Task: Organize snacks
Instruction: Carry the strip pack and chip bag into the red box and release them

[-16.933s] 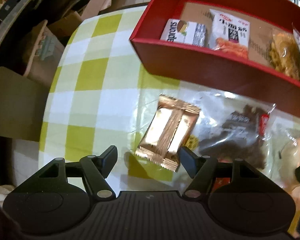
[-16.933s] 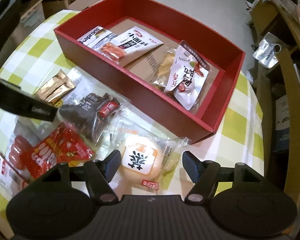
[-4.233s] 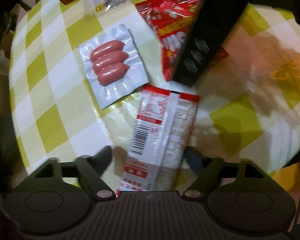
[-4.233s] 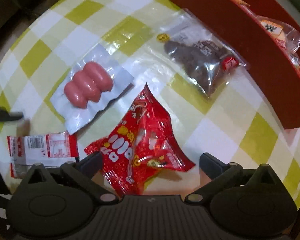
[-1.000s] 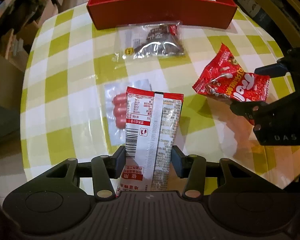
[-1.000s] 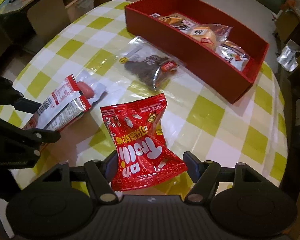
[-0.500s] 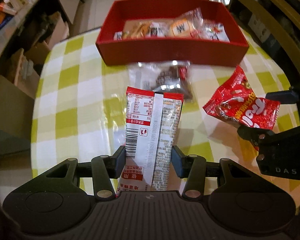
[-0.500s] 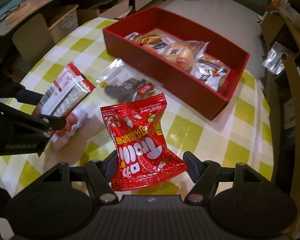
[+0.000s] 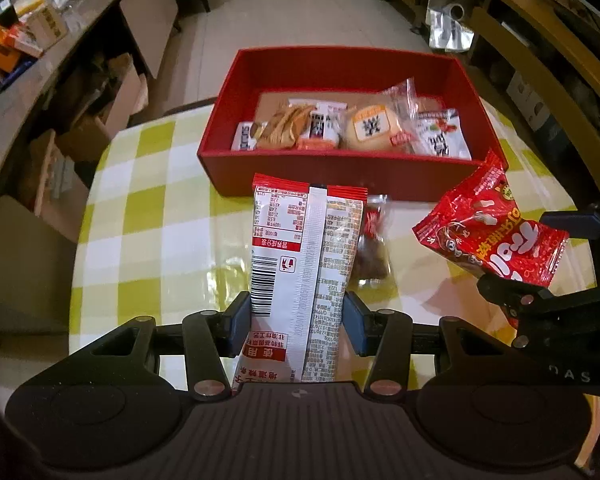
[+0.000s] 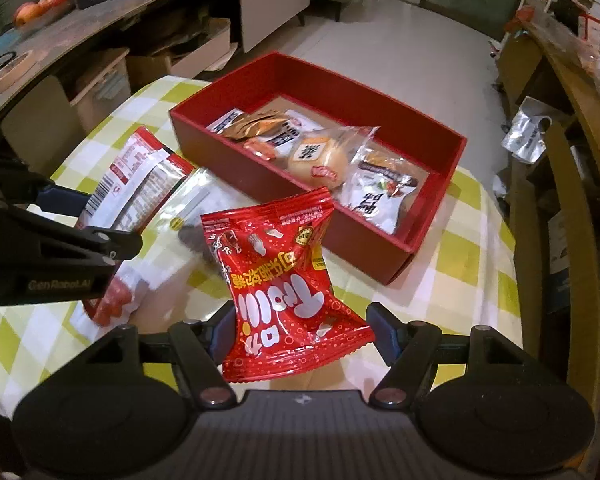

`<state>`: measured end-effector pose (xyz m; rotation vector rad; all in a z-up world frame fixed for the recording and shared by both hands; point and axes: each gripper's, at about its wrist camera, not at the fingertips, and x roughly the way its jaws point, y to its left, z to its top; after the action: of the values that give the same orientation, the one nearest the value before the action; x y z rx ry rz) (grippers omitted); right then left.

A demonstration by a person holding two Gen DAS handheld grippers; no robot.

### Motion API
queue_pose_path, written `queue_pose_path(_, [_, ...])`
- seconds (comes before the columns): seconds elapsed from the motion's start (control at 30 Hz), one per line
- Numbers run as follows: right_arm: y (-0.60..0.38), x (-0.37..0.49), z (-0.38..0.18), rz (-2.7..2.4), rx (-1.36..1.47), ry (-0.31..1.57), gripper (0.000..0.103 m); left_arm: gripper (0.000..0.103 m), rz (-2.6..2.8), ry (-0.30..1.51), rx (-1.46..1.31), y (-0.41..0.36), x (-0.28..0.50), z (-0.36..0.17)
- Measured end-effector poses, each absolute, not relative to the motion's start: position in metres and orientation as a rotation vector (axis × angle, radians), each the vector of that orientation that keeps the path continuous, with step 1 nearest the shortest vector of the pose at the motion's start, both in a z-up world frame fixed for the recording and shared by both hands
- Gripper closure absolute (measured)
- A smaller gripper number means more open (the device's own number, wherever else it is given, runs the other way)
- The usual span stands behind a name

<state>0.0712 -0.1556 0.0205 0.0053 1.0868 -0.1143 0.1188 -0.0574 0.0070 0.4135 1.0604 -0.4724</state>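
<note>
Matte black left gripper [image 9: 296,316], blue finger pads [image 9: 236,322], silver screws, ribbed grey housing, white GenRobot.AI lettering

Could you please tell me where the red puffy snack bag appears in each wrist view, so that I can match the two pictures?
Left wrist view: the red puffy snack bag is at the right edge, held in the right gripper.
Right wrist view: the bag is at centre bottom, between that gripper's fingers.
Shared landmark: the red box of snacks, beyond the bag in both views.
</note>
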Motion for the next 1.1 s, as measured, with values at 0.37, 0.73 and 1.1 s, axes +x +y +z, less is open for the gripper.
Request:
queue_pose_path(0.37, [-0.18, 0.093, 0.029, -0.157, 0.021, 1.063, 0.028, 0.047, -0.482, 1.042, 0.405, -0.082, 0.137, 0.012])
queue_pose_path(0.73, [-0.207, 0.131, 0.035, -0.187, 0.058, 1.017, 0.028, 0.047, -0.476, 1.01, 0.361, -0.107, 0.173, 0.024])
queue_pose_path(1.1, [-0.237, 0.172, 0.015, -0.216, 0.114, 0.995, 0.028, 0.047, -0.478, 0.992, 0.32, -0.14, 0.217, 0.019])
